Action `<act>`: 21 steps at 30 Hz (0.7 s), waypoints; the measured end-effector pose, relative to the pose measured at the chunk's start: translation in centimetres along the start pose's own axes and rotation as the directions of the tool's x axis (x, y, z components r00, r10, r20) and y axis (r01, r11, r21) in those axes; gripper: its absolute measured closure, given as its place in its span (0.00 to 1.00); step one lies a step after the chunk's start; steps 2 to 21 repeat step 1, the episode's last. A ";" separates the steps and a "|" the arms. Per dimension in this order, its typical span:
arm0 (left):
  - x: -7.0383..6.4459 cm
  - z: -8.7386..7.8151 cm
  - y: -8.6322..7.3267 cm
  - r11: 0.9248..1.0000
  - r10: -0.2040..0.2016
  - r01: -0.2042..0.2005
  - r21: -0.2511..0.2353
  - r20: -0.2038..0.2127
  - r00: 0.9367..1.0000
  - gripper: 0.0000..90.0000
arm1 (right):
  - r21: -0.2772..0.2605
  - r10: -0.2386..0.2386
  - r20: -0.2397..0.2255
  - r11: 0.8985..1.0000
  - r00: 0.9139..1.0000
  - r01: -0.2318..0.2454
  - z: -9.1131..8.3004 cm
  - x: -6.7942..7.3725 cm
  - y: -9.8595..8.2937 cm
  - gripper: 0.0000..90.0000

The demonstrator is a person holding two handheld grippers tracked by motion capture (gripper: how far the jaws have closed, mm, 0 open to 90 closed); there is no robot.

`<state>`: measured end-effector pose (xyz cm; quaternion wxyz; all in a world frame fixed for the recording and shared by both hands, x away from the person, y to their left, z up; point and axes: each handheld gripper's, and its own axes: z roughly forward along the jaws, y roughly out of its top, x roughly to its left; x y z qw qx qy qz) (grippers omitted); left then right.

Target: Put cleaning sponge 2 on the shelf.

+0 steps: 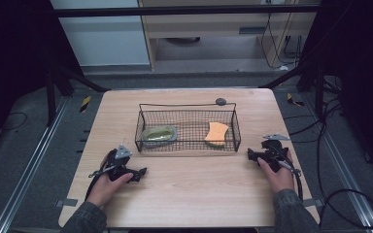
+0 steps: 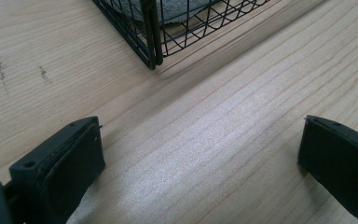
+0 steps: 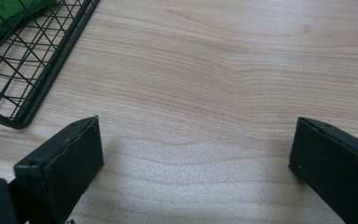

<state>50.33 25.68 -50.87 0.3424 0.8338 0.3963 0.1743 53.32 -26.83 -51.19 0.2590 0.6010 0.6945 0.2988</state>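
1. I sit at a wooden desk (image 1: 184,189) with a tool in each hand, both resting on the desk near its front edge.
2. My left tool (image 1: 138,173) lies near the front left corner of a black wire basket (image 1: 141,127). Its jaws stand wide apart with nothing but bare wood between them.
3. My right tool (image 1: 250,154) lies just beside the basket's front right corner. Its jaws are also wide and hold nothing.
4. The basket stands mid-desk, between and a little beyond my tools. Inside it, a grey-green cloth (image 1: 160,134) lies at the left and an orange sponge (image 1: 217,133) lies at the right, well apart.
5. In the left tool view, the basket's corner (image 2: 152,56) sits just ahead of my jaws; pale cloth shows through the mesh.
6. Risk, as I judge it: reaching in low could catch a jaw on the rim or mesh and shove or tip the light basket.
7. Another risk: the soft sponge or cloth could slip if I pinch only an edge.
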 end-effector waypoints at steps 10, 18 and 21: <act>0.0 0.0 0.0 1.000 0.000 0.000 0.000 0.000 1.000 0.00 | 0.000 0.000 0.000 1.000 1.000 0.000 0.0 0.0 0.0 0.03; 0.0 0.0 0.0 1.000 0.000 0.000 0.000 0.000 1.000 0.00 | 0.000 0.000 0.000 1.000 1.000 0.000 0.0 0.0 0.0 0.03; 0.0 0.0 0.0 1.000 0.000 0.000 0.000 0.000 1.000 0.00 | 0.000 0.000 0.000 1.000 1.000 0.000 0.0 0.0 0.0 0.03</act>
